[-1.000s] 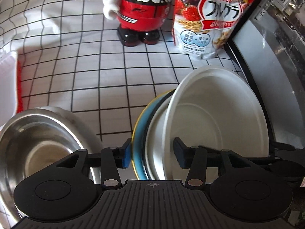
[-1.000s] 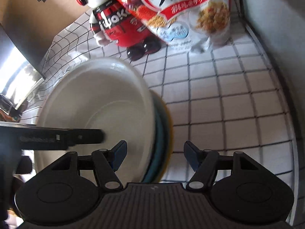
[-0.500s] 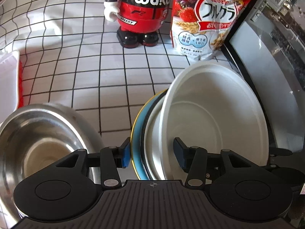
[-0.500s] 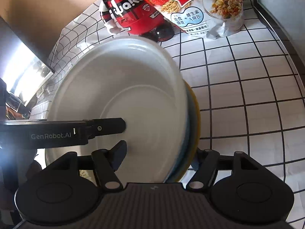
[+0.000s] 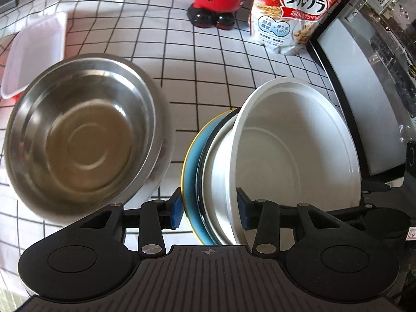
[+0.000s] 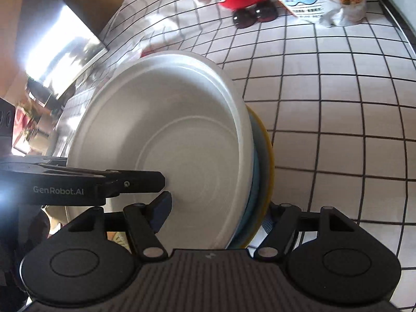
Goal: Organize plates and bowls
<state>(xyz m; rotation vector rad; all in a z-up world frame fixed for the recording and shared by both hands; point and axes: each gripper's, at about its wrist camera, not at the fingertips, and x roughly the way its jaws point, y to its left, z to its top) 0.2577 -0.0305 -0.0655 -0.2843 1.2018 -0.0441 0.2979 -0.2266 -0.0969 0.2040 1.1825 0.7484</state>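
Two grippers are involved: at lower centre of the left wrist view, the left gripper [image 5: 208,209] is pinched on the nested stack [image 5: 260,171], held on edge. A steel bowl [image 5: 80,140] at left remains unstacked on the worktop [image 5: 208,65]. In the right view, the right gripper's [image 6: 215,210] fingers are spread around the stack's rim; gathering is judged incomplete.

The steel bowl [image 5: 85,140] is brushed metal with a soft, dull shine. The white bowl [image 5: 293,156] looks like smooth, glossy ceramic or plastic; which one cannot be told. The blue plate [image 5: 192,156] has a glazed, yellow-edged rim. The tabletop [image 5: 182,59] wears a matt checked cloth. The cereal bag [image 5: 288,13] is shiny printed plastic film. The gripper bodies are matt black plastic, ribbed.
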